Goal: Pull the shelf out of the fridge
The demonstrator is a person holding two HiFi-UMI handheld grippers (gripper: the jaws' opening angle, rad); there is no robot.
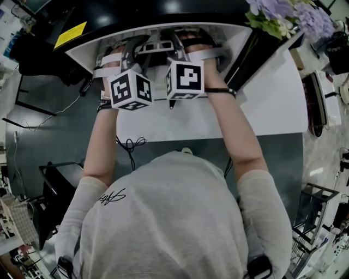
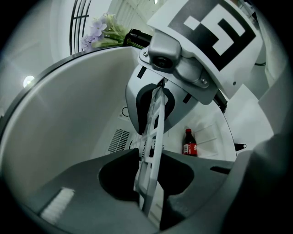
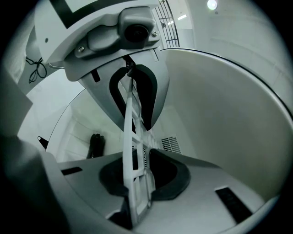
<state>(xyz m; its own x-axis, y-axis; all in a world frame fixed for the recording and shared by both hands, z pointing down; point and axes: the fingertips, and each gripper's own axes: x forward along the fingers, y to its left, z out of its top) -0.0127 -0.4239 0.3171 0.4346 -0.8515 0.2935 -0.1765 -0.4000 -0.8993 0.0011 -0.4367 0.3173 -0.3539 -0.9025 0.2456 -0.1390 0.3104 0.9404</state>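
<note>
White inner walls of the fridge (image 2: 68,114) curve around both of my grippers. From my head the fridge opening lies at 12 o'clock, with purple flowers (image 1: 283,13) on its top at 1 o'clock. My left gripper (image 2: 150,151) is clamped on the white lattice shelf (image 2: 153,123), which runs edge-on between its jaws. My right gripper (image 3: 137,151) is clamped on the same shelf just beside it, so each gripper shows at 12 o'clock in the other's view. The shelf lies within the fridge, reaching back toward the vent slots (image 2: 120,140) in the rear wall. In the left gripper view a cola bottle (image 2: 190,142) stands upright at 3 o'clock of the shelf.
</note>
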